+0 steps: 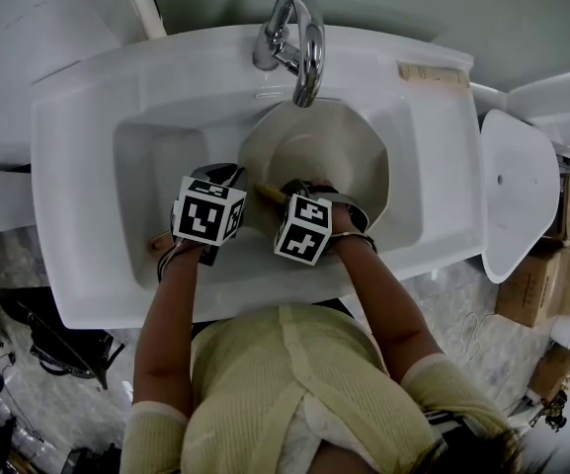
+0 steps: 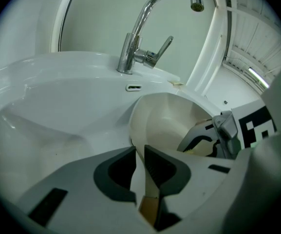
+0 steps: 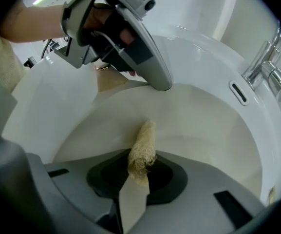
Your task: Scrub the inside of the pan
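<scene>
A cream pan [image 1: 339, 156] lies tilted in the sink basin, its inside facing me. Its wooden handle [image 1: 268, 194] runs out toward the lower left. My left gripper [image 1: 227, 181] is shut on that handle; in the left gripper view the handle [image 2: 150, 206] passes between the closed jaws of the left gripper [image 2: 140, 167], with the pan [image 2: 169, 116] just beyond. My right gripper [image 1: 309, 194] reaches down into the pan. Its jaws are shut on a pale loofah scrubber [image 3: 142, 150], whose tip rests against the pan's inner wall [image 3: 203, 126]. The right gripper [image 3: 140, 174] points steeply down.
The white sink [image 1: 87, 166] surrounds the pan, and a chrome faucet [image 1: 299, 38] arches over the pan's far rim. A white fixture [image 1: 517, 191] stands to the right with cardboard boxes [image 1: 531, 284] on the floor beside it.
</scene>
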`<action>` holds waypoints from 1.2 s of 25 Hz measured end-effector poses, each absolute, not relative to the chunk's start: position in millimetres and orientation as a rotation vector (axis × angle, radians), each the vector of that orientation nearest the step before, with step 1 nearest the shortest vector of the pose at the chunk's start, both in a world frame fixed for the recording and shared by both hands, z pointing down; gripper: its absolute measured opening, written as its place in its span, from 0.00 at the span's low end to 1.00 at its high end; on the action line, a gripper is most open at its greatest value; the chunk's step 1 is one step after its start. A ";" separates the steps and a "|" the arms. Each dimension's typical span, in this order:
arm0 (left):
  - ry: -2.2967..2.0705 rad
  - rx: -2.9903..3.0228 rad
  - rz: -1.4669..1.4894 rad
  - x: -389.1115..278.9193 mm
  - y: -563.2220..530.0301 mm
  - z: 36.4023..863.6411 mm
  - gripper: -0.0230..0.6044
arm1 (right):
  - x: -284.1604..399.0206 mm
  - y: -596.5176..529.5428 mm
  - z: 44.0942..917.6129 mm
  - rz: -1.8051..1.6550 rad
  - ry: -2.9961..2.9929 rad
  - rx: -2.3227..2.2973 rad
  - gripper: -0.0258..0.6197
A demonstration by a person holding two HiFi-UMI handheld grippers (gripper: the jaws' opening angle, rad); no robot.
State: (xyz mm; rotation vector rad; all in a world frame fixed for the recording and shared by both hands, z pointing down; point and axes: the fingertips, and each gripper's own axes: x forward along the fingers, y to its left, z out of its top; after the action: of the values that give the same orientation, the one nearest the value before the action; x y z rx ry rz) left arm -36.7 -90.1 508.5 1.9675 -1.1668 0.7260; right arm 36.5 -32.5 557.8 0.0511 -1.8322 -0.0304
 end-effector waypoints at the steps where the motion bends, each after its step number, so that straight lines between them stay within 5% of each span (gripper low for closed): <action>1: -1.167 1.968 0.725 -36.9 -90.1 508.4 0.20 | 37.2 -27.7 556.5 -0.026 -1.829 0.025 0.18; 23: -1.157 1.972 0.715 -36.4 -90.2 509.1 0.20 | 61.3 26.0 515.1 0.109 -1.834 -0.314 0.18; 30: -1.156 1.974 0.715 -36.3 -89.7 509.4 0.20 | 89.1 -14.2 492.3 0.101 -1.876 -0.034 0.18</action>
State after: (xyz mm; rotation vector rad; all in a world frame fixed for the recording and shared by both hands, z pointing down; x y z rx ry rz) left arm -36.3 -89.7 509.4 1.9743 -1.1558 0.7146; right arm 89.1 -14.2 492.3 -0.0344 -1.8763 0.1006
